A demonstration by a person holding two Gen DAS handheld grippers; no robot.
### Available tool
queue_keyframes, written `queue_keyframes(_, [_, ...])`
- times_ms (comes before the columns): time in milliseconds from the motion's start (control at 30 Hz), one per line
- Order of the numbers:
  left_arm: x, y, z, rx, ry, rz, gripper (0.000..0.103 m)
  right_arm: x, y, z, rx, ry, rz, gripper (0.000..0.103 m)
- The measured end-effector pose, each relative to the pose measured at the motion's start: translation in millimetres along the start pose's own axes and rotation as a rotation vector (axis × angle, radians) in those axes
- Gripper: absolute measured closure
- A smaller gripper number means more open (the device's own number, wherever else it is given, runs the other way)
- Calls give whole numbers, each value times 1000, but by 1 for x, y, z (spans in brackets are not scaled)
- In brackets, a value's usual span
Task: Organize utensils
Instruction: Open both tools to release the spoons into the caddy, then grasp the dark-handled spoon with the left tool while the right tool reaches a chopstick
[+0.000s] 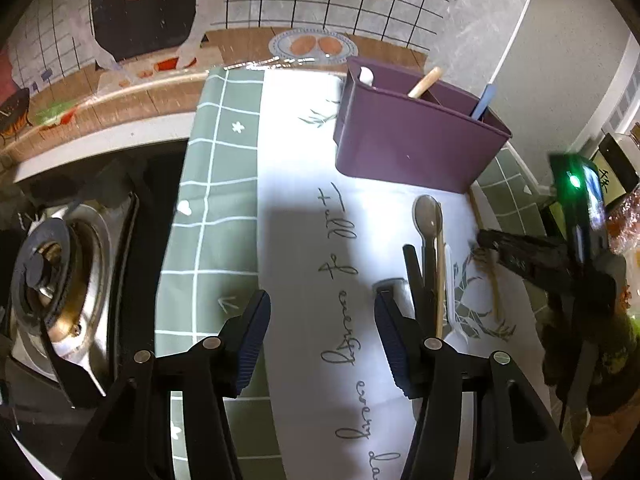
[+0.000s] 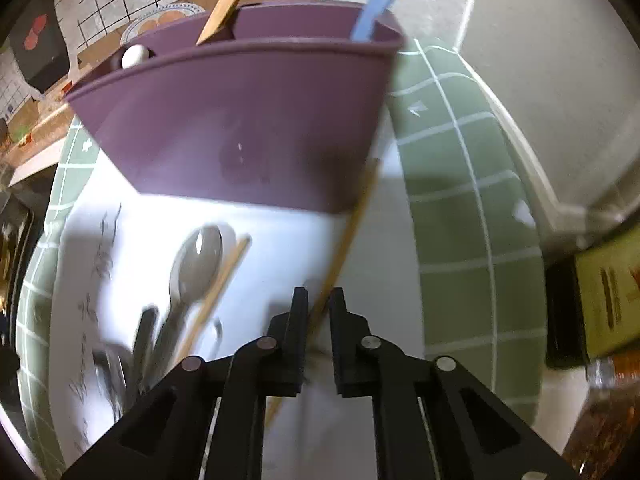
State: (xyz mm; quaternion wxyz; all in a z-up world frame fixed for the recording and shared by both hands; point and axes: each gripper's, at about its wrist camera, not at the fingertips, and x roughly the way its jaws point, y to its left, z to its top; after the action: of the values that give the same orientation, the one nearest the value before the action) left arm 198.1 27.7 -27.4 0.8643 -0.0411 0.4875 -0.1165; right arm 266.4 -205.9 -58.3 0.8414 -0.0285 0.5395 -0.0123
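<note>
Pinching a thin wooden chopstick (image 2: 352, 224), your right tool (image 2: 319, 300) has its jaws nearly together on it, the stick running up from between the fingers to the lower right corner of the purple holder (image 2: 248, 120). Your left tool (image 1: 322, 312) stands about half open above the white cloth (image 1: 296, 208) with nothing between its jaws. Just right of its right finger lies a small heap of utensils: a grey spoon (image 1: 426, 216), another chopstick (image 1: 440, 272) and a dark handle (image 1: 414, 272). The holder stands upright behind them on the worktop, already carrying a wooden handle (image 1: 426, 82), a blue handle (image 1: 484, 100) and a white piece (image 1: 366, 76). A stove burner (image 1: 44, 264) sits off to the left.
</note>
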Motion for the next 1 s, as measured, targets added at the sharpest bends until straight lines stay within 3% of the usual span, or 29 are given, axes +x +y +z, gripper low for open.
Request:
queue_keyframes(167, [16, -15, 8, 12, 32, -82, 48, -18, -22, -41, 32, 22, 8, 96])
queue_keyframes(333, [41, -54, 25, 116, 67, -195, 48, -35, -41, -81, 72, 21, 17, 96])
queue_keyframes(633, [100, -91, 68, 157, 132, -157, 49, -61, -48, -127, 90, -3, 83, 92])
queue_keyframes(733, [113, -98, 73, 176, 148, -122, 49, -64, -44, -133, 99, -14, 102, 84])
queue_keyframes(933, [123, -107, 77, 179, 149, -86, 70, -64, -26, -139, 57, -42, 92, 56])
queue_keyframes(1000, [121, -107, 77, 179, 145, -94, 70, -61, -16, -140, 38, -47, 82, 47])
